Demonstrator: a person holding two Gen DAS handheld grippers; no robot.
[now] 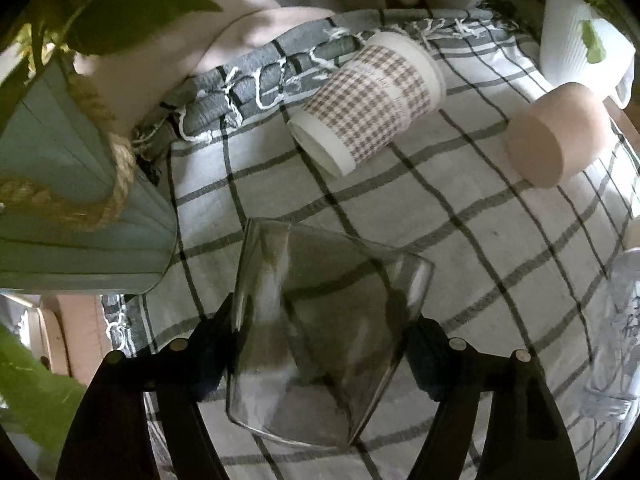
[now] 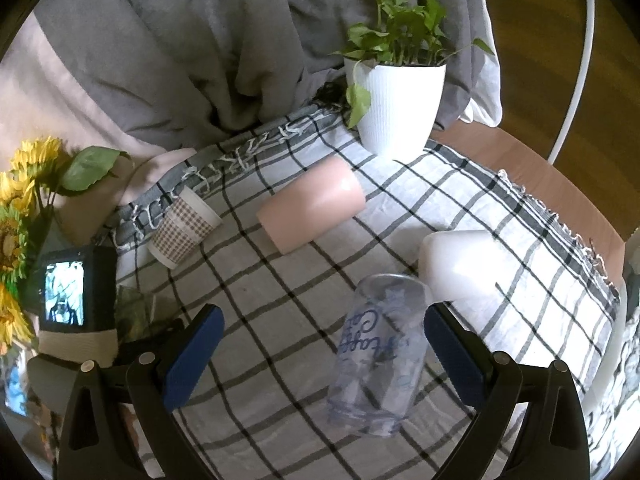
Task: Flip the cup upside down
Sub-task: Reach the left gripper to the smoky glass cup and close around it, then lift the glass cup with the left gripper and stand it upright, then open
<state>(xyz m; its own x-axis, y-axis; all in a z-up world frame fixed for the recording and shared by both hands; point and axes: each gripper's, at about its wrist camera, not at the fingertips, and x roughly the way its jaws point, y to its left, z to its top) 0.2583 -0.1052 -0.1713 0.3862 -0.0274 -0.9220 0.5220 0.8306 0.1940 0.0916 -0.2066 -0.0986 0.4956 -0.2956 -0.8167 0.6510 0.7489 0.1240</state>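
In the left wrist view my left gripper (image 1: 320,344) is shut on a clear square glass cup (image 1: 320,332), tilted just above the checked cloth (image 1: 500,248). A checked paper cup (image 1: 370,102) and a pink cup (image 1: 560,138) lie on their sides beyond it. In the right wrist view my right gripper (image 2: 320,352) is open, with a clear printed cup (image 2: 380,360) lying on its side between the fingers, nearer the right one. The pink cup (image 2: 312,206), paper cup (image 2: 184,228) and a white cup (image 2: 460,264) lie on the cloth (image 2: 280,300).
A teal vase with rope (image 1: 72,200) stands close on the left of the left gripper. A white plant pot (image 2: 400,104) stands at the table's far edge. Sunflowers (image 2: 16,208) and the left gripper's camera (image 2: 64,292) are at the left. Grey fabric hangs behind.
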